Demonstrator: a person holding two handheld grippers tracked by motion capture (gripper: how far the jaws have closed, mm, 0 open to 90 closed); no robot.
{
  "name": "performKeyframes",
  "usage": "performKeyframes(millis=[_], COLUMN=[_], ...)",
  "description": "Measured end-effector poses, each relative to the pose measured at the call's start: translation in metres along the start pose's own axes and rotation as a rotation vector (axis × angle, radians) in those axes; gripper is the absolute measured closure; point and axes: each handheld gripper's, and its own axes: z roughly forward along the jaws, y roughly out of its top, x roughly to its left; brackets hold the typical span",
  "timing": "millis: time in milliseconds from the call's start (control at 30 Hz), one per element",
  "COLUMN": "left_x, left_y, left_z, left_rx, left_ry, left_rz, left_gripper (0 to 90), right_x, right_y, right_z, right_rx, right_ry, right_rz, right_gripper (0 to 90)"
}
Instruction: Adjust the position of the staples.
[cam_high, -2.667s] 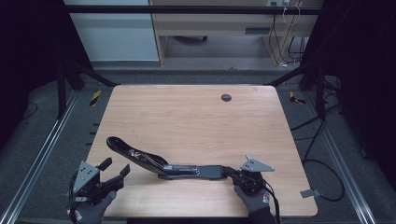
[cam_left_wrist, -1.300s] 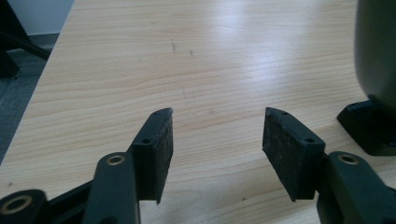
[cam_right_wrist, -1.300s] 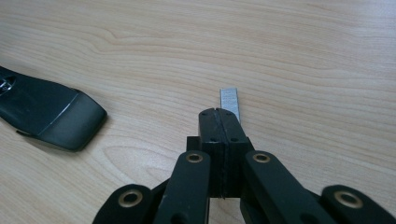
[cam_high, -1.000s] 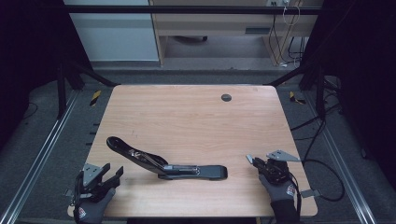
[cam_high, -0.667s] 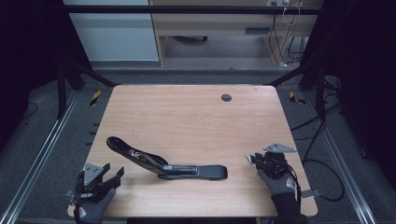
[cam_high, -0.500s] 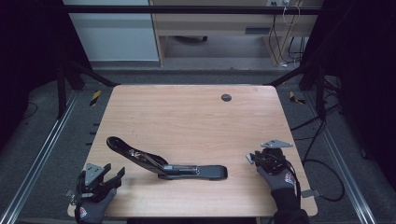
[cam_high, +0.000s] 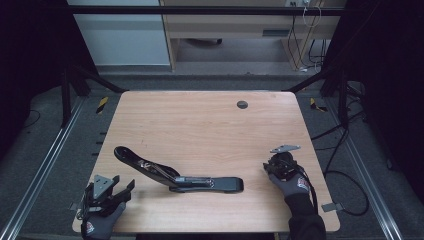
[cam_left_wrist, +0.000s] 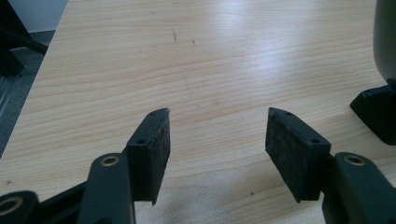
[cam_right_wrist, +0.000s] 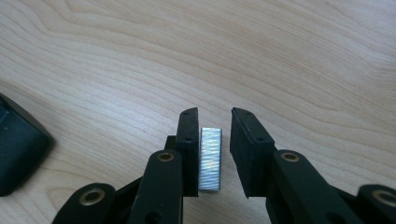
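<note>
While the right gripper (cam_right_wrist: 214, 128) has just been opening its fingers, a silver block of staples (cam_right_wrist: 209, 158) sits between them, against one pad with a gap at the other. Left gripper (cam_left_wrist: 215, 140) fingers stand wide apart over bare desk (cam_high: 200, 130). An opened black stapler (cam_high: 175, 175) lies between both grippers.

A long black stapler (cam_high: 175, 174) is lying opened out on the table (cam_high: 200, 125), near its front edge. The left gripper (cam_high: 117, 192) is hovering at the near-left corner, the right gripper (cam_high: 272, 167) just right of the stapler.
</note>
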Motion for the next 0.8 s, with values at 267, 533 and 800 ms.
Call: performKeyframes(millis=[267,533,800], left_x=[0.0,0.0,-0.001], left_y=[0.0,0.0,0.0], left_z=[0.0,0.0,0.0], left_rx=[0.002,0.001,0.005], left_ry=[0.001,0.002,0.003], left_rz=[0.002,0.003,0.008], left_gripper=[39.4,39.2,39.1], right_x=[0.001,0.0,0.006], right_y=[-0.001,-0.001,-0.008], right_z=[0.009,0.007,-0.012], right_rx=[0.052,0.054,0.032], right_ry=[-0.004,0.001,0.104], right_rz=[-0.019,-0.027,-0.112], right_gripper=[76.1,78.2,78.2])
